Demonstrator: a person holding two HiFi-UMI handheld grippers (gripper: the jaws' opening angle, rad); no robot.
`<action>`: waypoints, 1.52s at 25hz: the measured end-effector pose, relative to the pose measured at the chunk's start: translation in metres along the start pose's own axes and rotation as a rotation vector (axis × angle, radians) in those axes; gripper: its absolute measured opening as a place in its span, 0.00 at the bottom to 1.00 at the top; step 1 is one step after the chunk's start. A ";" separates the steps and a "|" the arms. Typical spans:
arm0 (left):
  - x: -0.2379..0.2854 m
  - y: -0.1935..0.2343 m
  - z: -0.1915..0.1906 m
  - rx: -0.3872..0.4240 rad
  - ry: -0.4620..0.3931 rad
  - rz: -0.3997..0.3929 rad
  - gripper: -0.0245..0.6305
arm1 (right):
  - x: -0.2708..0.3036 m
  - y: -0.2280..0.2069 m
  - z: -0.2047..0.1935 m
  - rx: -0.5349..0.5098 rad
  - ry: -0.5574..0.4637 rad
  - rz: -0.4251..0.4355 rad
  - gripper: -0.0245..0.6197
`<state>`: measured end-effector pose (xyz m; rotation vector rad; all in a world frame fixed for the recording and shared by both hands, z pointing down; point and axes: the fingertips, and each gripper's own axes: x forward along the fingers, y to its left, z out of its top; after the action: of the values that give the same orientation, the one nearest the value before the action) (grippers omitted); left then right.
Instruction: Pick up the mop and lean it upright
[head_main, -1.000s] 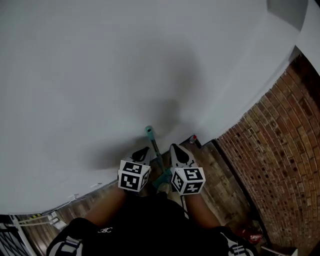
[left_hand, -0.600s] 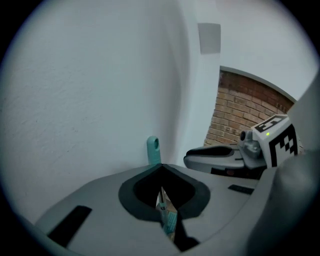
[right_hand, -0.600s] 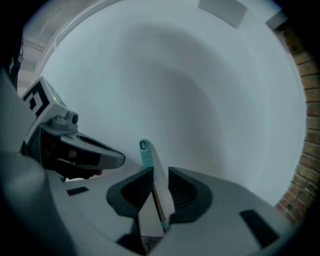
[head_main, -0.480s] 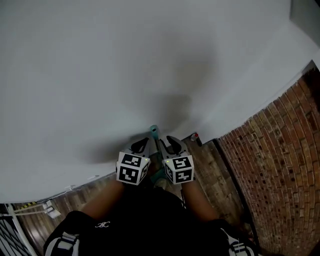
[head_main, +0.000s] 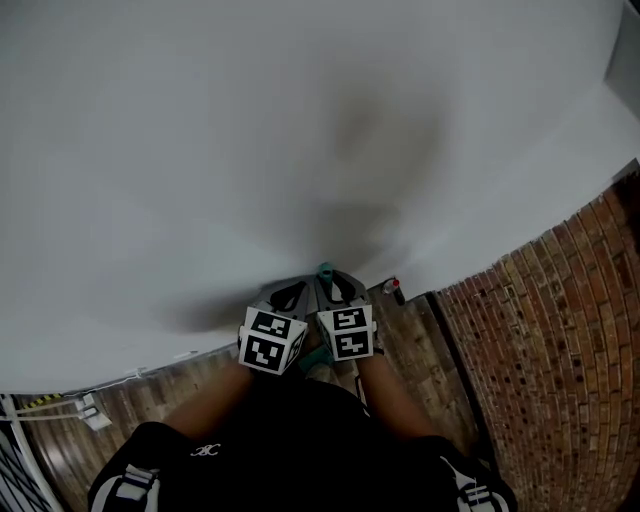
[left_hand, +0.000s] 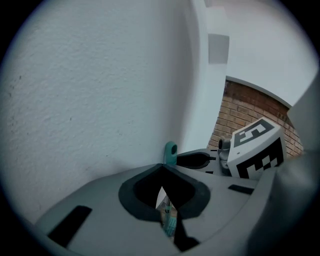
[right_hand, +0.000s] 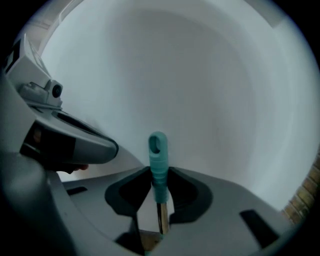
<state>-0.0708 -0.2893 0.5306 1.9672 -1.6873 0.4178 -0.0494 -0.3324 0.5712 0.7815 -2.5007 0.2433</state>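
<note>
The mop stands close to the white wall, and only its handle shows. Its teal hanging-loop tip rises between my two grippers. In the right gripper view the teal grip stands upright between the jaws of my right gripper, with a pad against each side. My left gripper sits just left of it. Its jaws meet at the front, and the thin pole shows in the gap behind them. The teal tip pokes up beyond them. The mop head is hidden.
The white wall fills the front. A brick wall runs along the right, above a strip of wooden floor. A small red-capped object stands at the wall's foot. Loose bits lie on the floor at far left.
My right gripper has moved left from beside the handle onto its teal grip. Both grippers and the handle tip have shifted up-right toward the wall and now sit close together.
</note>
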 end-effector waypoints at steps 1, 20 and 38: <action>-0.001 0.000 0.001 0.010 -0.002 -0.008 0.03 | 0.000 0.000 0.000 -0.004 -0.006 -0.005 0.22; 0.025 -0.059 -0.002 0.137 0.052 -0.254 0.03 | -0.107 -0.047 -0.035 0.160 -0.095 -0.291 0.21; 0.041 -0.141 0.003 0.207 0.031 -0.459 0.03 | -0.178 -0.080 -0.077 0.295 -0.109 -0.495 0.21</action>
<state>0.0742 -0.3109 0.5248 2.3991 -1.1567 0.4589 0.1538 -0.2879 0.5470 1.5352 -2.3006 0.4034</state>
